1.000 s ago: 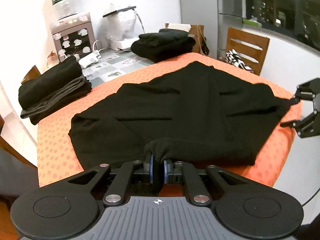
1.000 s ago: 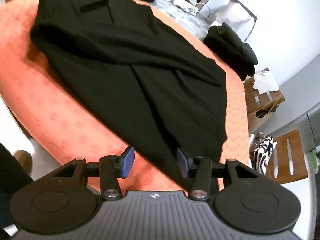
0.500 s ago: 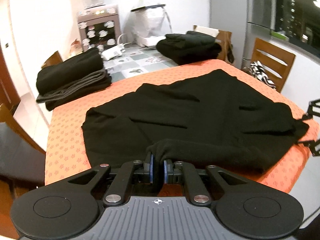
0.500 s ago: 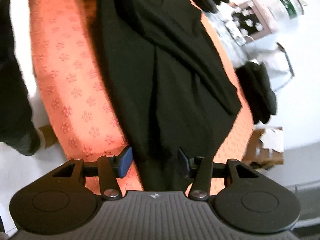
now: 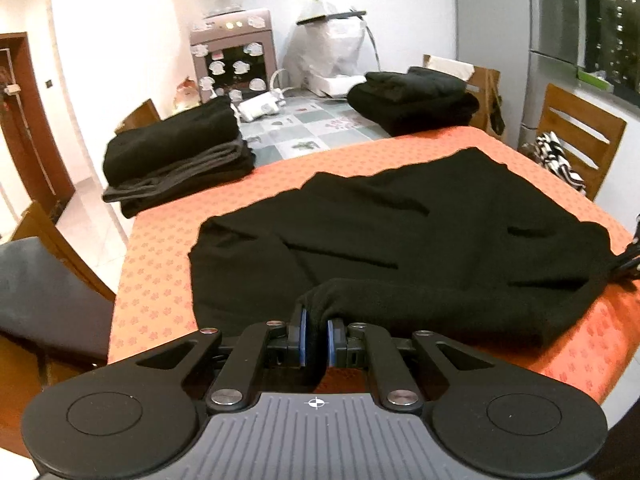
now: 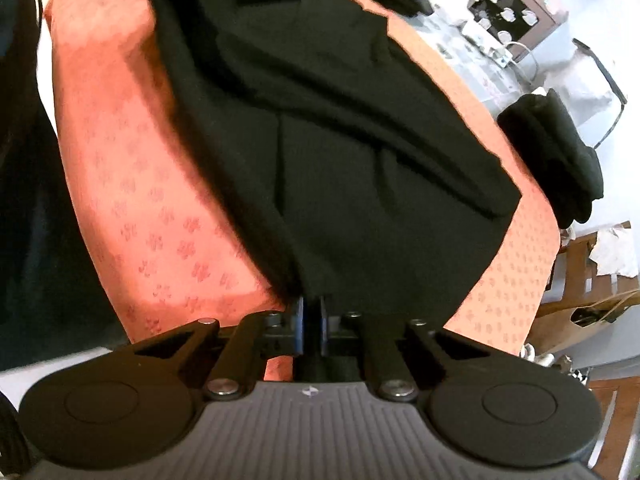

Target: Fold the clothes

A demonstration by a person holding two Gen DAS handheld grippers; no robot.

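A black garment lies spread on the orange tablecloth, partly folded over itself. The left gripper pinches the near hem, its jaws narrow with a roll of cloth between the blue pads. The right gripper has just closed its jaws on another edge of the garment (the picture is blurred, so which edge is hard to say). Two stacks of folded clothes sit at the far end of the table.
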